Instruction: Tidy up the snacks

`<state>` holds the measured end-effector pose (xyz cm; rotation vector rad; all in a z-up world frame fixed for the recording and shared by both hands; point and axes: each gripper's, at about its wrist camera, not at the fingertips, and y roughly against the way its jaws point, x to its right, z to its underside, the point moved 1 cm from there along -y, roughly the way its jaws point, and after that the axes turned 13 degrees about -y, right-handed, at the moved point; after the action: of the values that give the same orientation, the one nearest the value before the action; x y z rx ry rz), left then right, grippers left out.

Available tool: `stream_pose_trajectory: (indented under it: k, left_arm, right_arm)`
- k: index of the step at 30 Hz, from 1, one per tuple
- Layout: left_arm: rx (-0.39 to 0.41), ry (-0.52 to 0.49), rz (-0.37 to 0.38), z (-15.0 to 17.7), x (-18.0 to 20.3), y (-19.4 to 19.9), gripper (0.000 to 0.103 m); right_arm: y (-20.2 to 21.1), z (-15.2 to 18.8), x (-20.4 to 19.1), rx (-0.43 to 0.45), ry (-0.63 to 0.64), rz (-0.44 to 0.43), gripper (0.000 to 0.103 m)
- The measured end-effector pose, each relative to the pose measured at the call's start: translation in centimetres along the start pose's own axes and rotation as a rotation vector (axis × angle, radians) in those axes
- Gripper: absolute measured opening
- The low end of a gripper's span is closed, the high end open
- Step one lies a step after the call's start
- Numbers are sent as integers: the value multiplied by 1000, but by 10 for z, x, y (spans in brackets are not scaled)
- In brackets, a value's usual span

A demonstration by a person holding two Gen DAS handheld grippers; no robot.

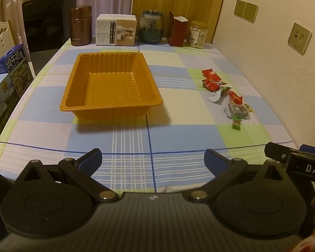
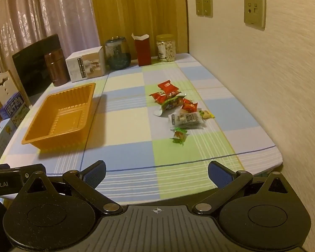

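— What sits on your left side of the counter [image 1: 128, 138]?

— Far left, at the edge, I see a blue milk carton [image 1: 12, 63] and another box [image 1: 0, 105] nearer to me. Then comes the orange tray [image 1: 112, 105], with nothing inside it. My left gripper [image 1: 152, 159] hovers over the near edge of the checked cloth — its blue pads spread wide, nothing between them.

— And along the back?

— From left to right: a black screen [image 1: 48, 21], a brown flask [image 1: 80, 28], a white box [image 1: 115, 30], a dark glass jar [image 1: 151, 27], a red carton [image 1: 177, 31] with its top open, and a clear jar of nuts [image 1: 197, 34].

— Where are the snacks?

— To the right of the tray, well apart from it, near the wall. The snacks [image 2: 178, 109] lie in a loose heap on the cloth: red packets [image 2: 168, 87] at the far end, a grey-white packet [image 2: 185, 119] in the middle, a small yellow sweet [image 2: 206, 114] just beside it, and a green-wrapped one [image 2: 179, 135] closest to me.

— Your right gripper?

— My right gripper [image 2: 156, 173] hangs above the near edge too, spread just as wide and pinching nothing. The snacks are ahead of it, not touched.
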<state>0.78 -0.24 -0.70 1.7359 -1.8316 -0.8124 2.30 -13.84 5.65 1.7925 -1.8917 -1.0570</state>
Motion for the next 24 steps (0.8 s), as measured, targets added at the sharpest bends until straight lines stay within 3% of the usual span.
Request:
stream_pose_trajectory:
  k: [24]
  left_arm:
    - [1, 0, 3, -2, 3, 0, 103]
  right_arm:
    - [0, 0, 2, 2, -5, 0, 103]
